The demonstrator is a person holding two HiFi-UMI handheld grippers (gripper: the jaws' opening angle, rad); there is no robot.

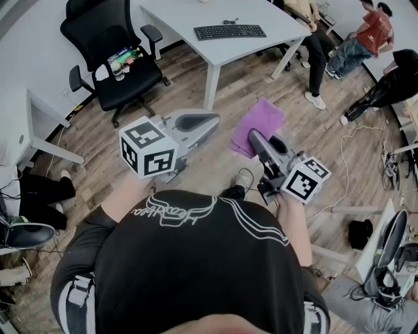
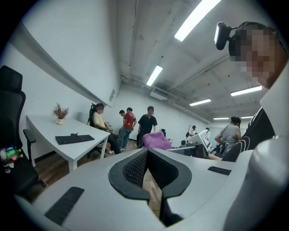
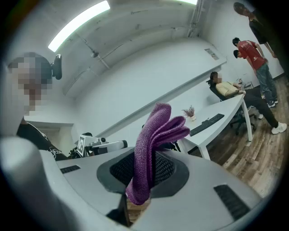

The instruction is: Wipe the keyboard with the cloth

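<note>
White table at twelve o'clock bears the keyboard. The right gripper is clamped on the limp, light cloth (best pinched mid-fold), and the left gripper is closed and empty.

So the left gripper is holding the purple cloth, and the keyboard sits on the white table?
No: the right gripper holds the purple cloth, as the right gripper view shows. The keyboard does sit on the white table.

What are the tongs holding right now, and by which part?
The right tongs pinch the folded purple cloth near one end; the left tongs hold nothing.
</note>
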